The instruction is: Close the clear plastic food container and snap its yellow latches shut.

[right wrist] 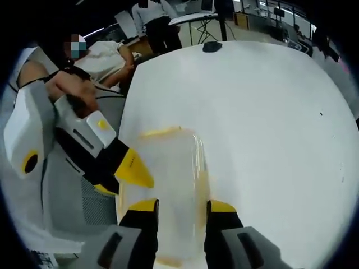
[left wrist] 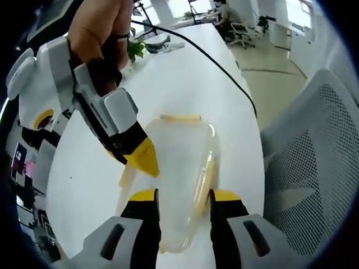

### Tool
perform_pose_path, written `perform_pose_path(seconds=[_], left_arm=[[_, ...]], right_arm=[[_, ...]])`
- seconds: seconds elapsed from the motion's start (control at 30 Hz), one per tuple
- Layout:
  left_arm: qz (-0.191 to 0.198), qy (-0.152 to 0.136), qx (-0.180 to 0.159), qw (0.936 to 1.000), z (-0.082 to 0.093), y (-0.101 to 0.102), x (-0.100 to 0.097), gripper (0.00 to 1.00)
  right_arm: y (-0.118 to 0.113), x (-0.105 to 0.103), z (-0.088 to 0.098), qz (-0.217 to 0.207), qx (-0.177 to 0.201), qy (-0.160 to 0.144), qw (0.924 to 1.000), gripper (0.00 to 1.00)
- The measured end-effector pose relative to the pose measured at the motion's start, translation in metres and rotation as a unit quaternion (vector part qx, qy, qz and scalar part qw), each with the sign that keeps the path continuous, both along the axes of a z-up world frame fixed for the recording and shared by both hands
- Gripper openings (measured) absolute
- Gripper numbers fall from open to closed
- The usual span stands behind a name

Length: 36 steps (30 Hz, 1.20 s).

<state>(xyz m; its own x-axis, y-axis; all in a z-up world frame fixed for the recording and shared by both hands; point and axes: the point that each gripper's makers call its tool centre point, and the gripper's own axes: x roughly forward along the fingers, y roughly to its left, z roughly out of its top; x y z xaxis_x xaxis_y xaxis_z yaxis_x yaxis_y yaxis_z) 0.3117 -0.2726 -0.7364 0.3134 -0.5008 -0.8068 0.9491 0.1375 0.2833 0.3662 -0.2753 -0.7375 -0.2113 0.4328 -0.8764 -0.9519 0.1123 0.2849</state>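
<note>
A: Where is the clear box?
B: The clear plastic container (left wrist: 179,179) lies flat on the white table (left wrist: 185,73), near the table's edge, with a mesh chair (left wrist: 314,162) just past that edge.
A: What are the 2 tongs doing?
B: The left gripper (left wrist: 184,197) has its jaws spread apart over the container — nothing is pinched. The right gripper (right wrist: 180,208) is spread wide over it too. In the left gripper view, the right gripper's yellow tips sit pressed together, touching the container's side.
A: And the latches?
B: A yellow latch (left wrist: 180,118) shows on the container's far end.
</note>
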Motion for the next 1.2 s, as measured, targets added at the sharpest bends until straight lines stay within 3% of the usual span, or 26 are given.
perform_pose_path(seconds=[0.53, 0.73, 0.87, 0.97, 1.2], left_arm=[[-0.020, -0.013, 0.009, 0.9997, 0.002, 0.000, -0.001, 0.33], [-0.033, -0.017, 0.016, 0.9992, 0.003, -0.001, -0.002, 0.33], [-0.030, -0.006, 0.014, 0.9994, 0.004, -0.001, -0.001, 0.35], [-0.032, -0.003, 0.017, 0.9994, 0.006, 0.001, 0.000, 0.38], [-0.026, 0.018, 0.008, 0.9995, 0.014, 0.001, 0.004, 0.48]], right_arm=[[-0.003, -0.001, 0.001, 0.002, -0.004, -0.017, 0.9998, 0.31], [-0.001, -0.002, 0.003, 0.019, -0.007, -0.042, 0.9989, 0.31], [0.001, -0.001, 0.008, 0.016, 0.001, -0.046, 0.9988, 0.32], [0.001, 0.003, 0.010, 0.014, 0.003, -0.063, 0.9979, 0.36], [-0.001, 0.001, 0.013, 0.007, 0.004, -0.067, 0.9977, 0.41]])
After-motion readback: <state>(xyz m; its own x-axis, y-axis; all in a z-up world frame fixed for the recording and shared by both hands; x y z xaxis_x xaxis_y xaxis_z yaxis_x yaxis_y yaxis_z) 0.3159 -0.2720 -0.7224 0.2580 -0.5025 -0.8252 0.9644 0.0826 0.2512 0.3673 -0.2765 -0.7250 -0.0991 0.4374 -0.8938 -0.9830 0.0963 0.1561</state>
